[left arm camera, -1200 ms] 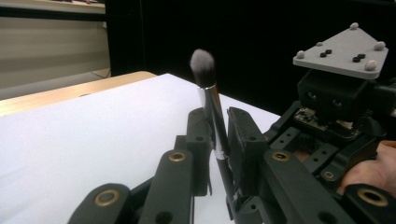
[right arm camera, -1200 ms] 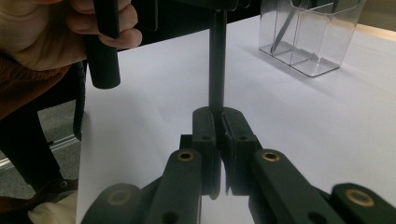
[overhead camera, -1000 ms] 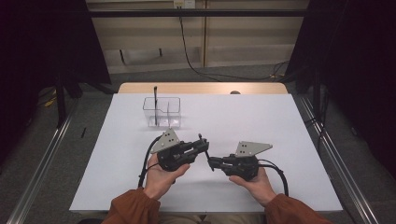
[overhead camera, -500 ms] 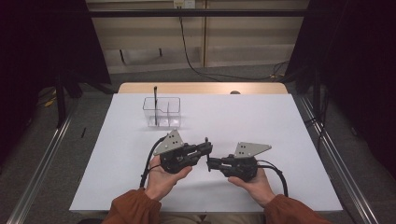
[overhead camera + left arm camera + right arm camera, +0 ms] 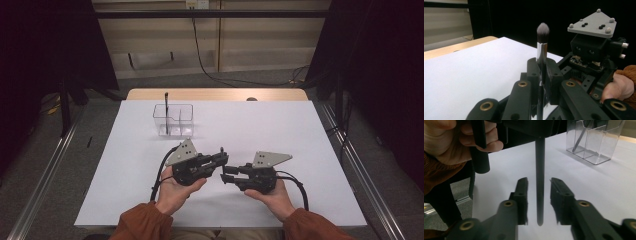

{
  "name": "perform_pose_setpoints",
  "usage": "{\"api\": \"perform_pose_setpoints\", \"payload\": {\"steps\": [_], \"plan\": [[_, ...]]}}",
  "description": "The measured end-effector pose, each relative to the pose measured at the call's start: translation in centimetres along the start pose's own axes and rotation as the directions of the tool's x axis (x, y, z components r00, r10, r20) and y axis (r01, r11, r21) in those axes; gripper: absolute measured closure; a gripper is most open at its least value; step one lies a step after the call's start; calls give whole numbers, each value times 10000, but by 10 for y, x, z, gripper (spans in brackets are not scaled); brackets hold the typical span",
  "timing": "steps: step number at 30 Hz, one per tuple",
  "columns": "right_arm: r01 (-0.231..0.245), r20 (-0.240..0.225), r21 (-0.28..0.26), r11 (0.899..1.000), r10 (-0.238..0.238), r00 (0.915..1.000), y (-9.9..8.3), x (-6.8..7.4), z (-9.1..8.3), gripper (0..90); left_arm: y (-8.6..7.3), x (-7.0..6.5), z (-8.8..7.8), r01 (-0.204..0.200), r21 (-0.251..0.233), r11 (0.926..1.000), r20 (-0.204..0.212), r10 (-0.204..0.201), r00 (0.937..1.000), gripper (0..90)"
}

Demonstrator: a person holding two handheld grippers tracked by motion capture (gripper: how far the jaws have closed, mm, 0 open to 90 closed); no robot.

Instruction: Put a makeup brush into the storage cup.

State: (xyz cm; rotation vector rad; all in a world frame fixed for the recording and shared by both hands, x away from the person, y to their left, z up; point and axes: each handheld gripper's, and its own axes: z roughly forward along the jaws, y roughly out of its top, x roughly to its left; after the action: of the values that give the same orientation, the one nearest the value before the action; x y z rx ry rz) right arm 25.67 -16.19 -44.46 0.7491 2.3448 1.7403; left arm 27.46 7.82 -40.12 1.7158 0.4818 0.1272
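Left gripper (image 5: pixel 220 161): clamped on the makeup brush, jaws pointing toward the person's right, above the white table sheet.
Left hand (image 5: pixel 175 189): palm up under the gripper body, orange sleeve coming in from the near edge.
Makeup brush (image 5: pixel 541 53): upright in the left jaws, bristle tip up, silver ferrule just above the pads, dark handle hanging below.
Right gripper (image 5: pixel 227 175): jaws apart and just opening, standing either side of the brush handle (image 5: pixel 540 182) without pressing on it, pointing toward the left gripper.
Right hand (image 5: pixel 272 196): cupped under its gripper, close beside the left one.
Clear organizer (image 5: pixel 173 120): farther back on the table, well apart from both hands, a dark stick standing in it.
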Motion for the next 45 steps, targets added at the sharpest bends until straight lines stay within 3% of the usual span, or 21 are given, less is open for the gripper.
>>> {"api": "perform_pose_setpoints", "payload": {"steps": [12,26,37,45], "plan": [[-222,332,-183,9996,228,9992,1,-3,-2,317,1,4,-3,134,-126,9998,-52,-134,9999,838],[-306,910,-504,9983,351,9952,3,-6,-5,101,2,8,-8,275,-145,9995,-182,-277,9995,838],[19,1269,-511,9987,46,9919,3,-5,-10,62,4,12,-12,372,-180,9991,-257,-377,9990,838],[-141,1494,-854,9962,268,9884,3,-7,-18,77,3,13,-14,375,-60,9993,-228,-376,9990,837]]}}
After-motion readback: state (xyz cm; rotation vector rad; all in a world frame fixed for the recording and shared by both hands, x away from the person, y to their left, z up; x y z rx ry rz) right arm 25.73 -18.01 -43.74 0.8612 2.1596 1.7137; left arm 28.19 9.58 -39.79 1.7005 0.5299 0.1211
